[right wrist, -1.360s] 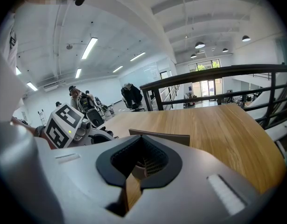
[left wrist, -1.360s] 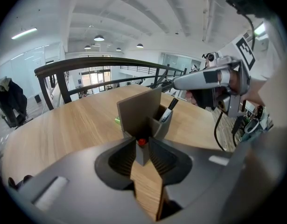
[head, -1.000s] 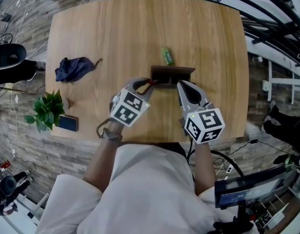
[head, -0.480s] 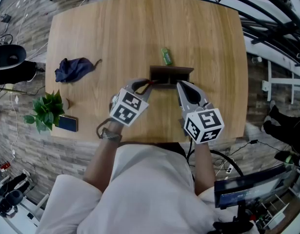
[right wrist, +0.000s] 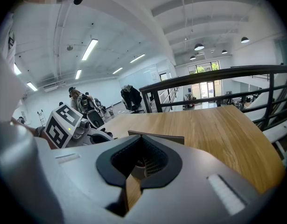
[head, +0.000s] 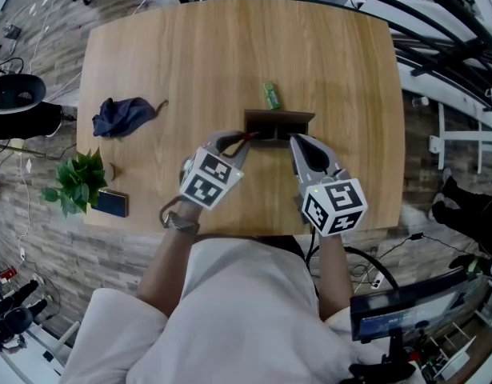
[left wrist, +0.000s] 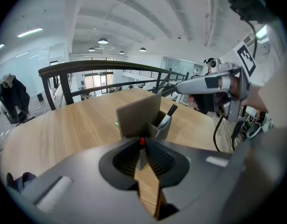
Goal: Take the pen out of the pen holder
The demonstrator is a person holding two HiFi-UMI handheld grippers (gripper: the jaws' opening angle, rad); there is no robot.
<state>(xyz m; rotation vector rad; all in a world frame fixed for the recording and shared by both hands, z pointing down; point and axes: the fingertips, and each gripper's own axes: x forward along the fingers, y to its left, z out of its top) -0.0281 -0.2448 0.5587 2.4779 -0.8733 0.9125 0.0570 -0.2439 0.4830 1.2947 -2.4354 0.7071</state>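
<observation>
I note both forearms reaching forward from the torso, tools side by side, tips converging. Left gripper (head: 242,139): jaws closed on a red-tipped pen (left wrist: 142,142). Right gripper (head: 294,140): jaws drawn together, marker cube rearward.

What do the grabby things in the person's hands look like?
The left tongs and right tongs are smooth grey shells with black ribbed pads inside. Each carries a white cube printed with black square markers. The person wears a white short-sleeved top and a band on the left wrist.
</observation>
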